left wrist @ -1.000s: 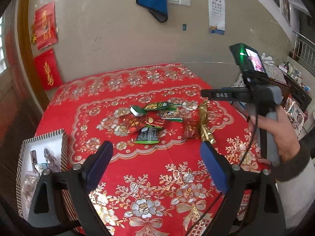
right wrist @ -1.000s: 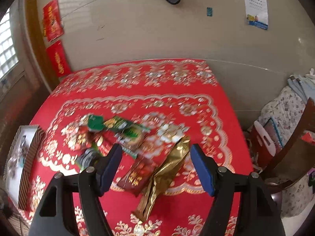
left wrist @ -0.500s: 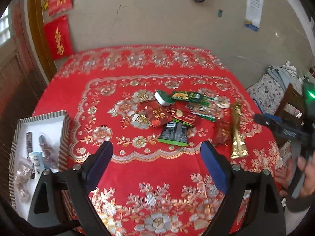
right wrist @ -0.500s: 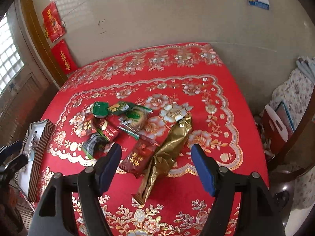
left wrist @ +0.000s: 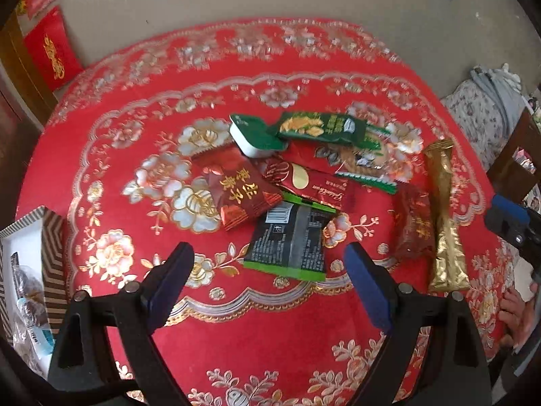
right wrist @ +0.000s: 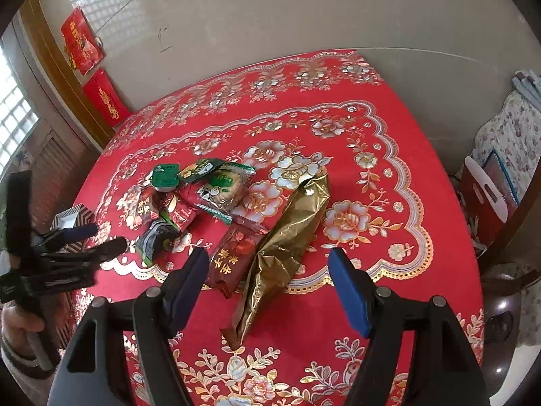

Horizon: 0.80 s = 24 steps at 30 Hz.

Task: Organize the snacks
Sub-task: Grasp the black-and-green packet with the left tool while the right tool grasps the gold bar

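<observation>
- Plainly, the snacks sit in a loose heap on the red flowered surface (left wrist: 236, 338), several overlapping, so each has to be lifted off singly.
- The left gripper (left wrist: 267, 284) hangs with its jaws spread wide and nothing between them; just ahead of it lies the black packet (left wrist: 290, 240), the nearest piece of the heap and probably its target.
- Beyond that packet are the dark red packet (left wrist: 240, 189), the small green-lidded tub (left wrist: 252, 135) and the long green packet (left wrist: 321, 128).
- To the left gripper's left stands the striped box (left wrist: 50, 237), with a few wrapped items already in it, likely the place where the snacks belong.
- The right gripper (right wrist: 267, 284) is also spread and empty, poised above the long gold packet (right wrist: 287, 240), which runs lengthwise between and ahead of its jaws; a brown-red packet (right wrist: 233, 257) lies touching that packet's left side.
- Set apart from the heap, the gold packet looks easy to pinch across its narrow width.
- Most sorting appears still undone.
</observation>
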{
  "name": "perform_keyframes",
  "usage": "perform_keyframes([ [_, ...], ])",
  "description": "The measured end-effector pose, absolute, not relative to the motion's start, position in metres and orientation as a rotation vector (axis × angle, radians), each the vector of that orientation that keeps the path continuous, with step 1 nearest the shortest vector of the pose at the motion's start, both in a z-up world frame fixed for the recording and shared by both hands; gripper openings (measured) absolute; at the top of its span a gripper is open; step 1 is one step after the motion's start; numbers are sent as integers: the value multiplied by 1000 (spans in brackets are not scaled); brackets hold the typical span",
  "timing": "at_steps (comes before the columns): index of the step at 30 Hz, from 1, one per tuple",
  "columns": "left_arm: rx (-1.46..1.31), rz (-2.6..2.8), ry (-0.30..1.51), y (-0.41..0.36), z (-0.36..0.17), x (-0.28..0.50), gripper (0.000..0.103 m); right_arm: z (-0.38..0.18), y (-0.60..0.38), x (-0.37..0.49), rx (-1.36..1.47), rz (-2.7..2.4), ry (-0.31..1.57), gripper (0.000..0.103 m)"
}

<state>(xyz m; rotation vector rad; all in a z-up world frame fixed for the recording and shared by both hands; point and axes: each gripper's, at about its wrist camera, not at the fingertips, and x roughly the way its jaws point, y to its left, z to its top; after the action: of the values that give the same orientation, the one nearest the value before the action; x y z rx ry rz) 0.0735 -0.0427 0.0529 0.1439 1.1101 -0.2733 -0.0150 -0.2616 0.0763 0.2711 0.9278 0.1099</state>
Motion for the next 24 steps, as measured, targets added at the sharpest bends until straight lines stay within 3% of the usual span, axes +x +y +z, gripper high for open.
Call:
perform_keyframes([
  [11,142,-358,1196,-65,29,93,89,69,-261,-7,281,117,941,73],
  [20,215,-340,1181,-73,23,91,51,55,-263,14,321,81,986,73],
  [24,197,-346,1172,-72,24,90,47,42,-262,22,350,62,1016,72],
])
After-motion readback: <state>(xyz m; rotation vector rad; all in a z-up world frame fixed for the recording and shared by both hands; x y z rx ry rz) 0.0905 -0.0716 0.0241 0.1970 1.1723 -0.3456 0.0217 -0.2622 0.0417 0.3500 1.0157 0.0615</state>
